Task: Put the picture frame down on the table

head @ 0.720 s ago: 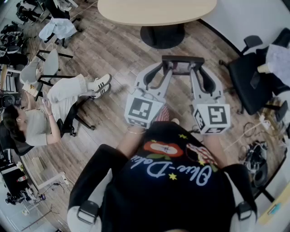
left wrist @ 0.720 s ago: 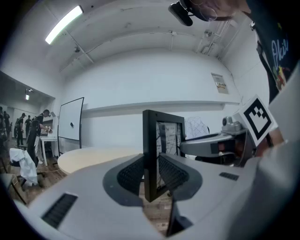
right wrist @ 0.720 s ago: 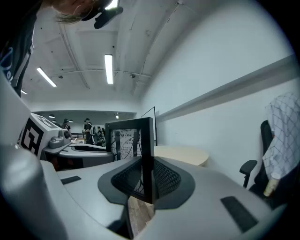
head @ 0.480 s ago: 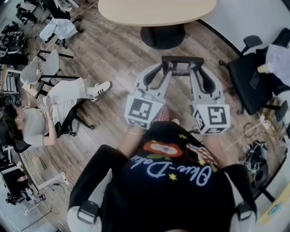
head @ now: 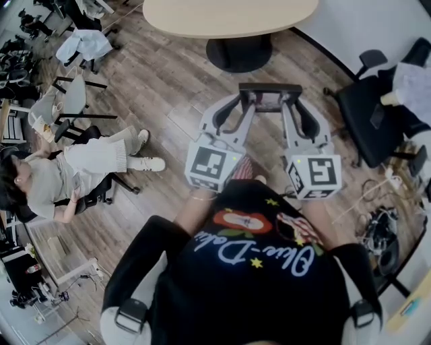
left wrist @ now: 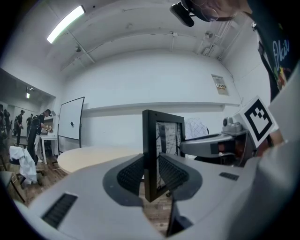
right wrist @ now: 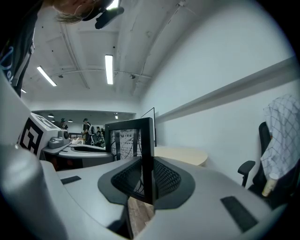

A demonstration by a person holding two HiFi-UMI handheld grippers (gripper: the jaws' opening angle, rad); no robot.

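Note:
A black picture frame [head: 270, 100] hangs in the air above the wooden floor, held upright between both grippers. My left gripper [head: 245, 102] is shut on its left edge, and my right gripper [head: 294, 102] is shut on its right edge. In the left gripper view the frame [left wrist: 157, 150] stands edge-on between the ribbed pads [left wrist: 132, 172]. The right gripper view shows the same frame [right wrist: 133, 150] pinched at its side bar. The round beige table [head: 229, 15] lies ahead, beyond the frame and apart from it.
The table's black pedestal [head: 238, 52] stands just ahead of the frame. A black office chair [head: 374, 111] with a checked cloth sits at the right. A seated person [head: 64, 172] and more chairs [head: 71, 101] are at the left. Cables [head: 380, 229] lie on the floor at the right.
Both grippers and the frame have stayed almost still. The seated person at the left has shifted their legs and moved slightly. The view has nudged a little toward the table.

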